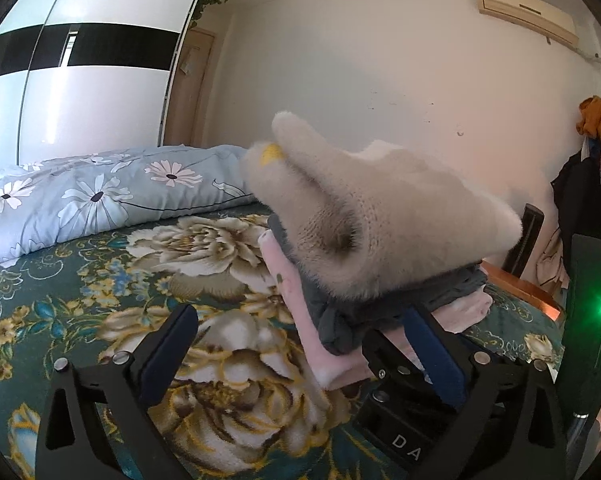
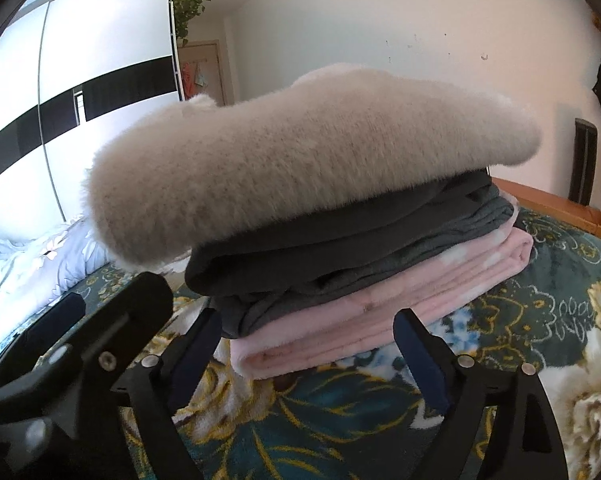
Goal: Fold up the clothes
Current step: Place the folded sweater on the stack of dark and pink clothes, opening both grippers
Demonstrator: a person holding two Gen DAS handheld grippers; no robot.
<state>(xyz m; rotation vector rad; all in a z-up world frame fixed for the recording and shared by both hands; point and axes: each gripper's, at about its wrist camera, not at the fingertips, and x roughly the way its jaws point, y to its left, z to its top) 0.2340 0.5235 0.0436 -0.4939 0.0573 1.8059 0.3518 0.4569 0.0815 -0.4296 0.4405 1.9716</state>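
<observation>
Right wrist: fluffy beige sweater [image 2: 300,152] tops folded stack [image 2: 380,280]; your left gripper [image 1: 300,344] and right gripper [image 2: 312,344] both apart, empty. Stacking looks done; square overhanging sweater or fetch next garment.

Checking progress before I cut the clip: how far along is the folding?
Done: three folded garments stacked on the bed: pink one at the bottom, dark grey one in the middle, fluffy beige sweater on top. In hand: nothing; the left gripper and right gripper are both open and empty. Left: no unfolded clothes in view; the sweater overhangs the stack and may need squaring.
</observation>
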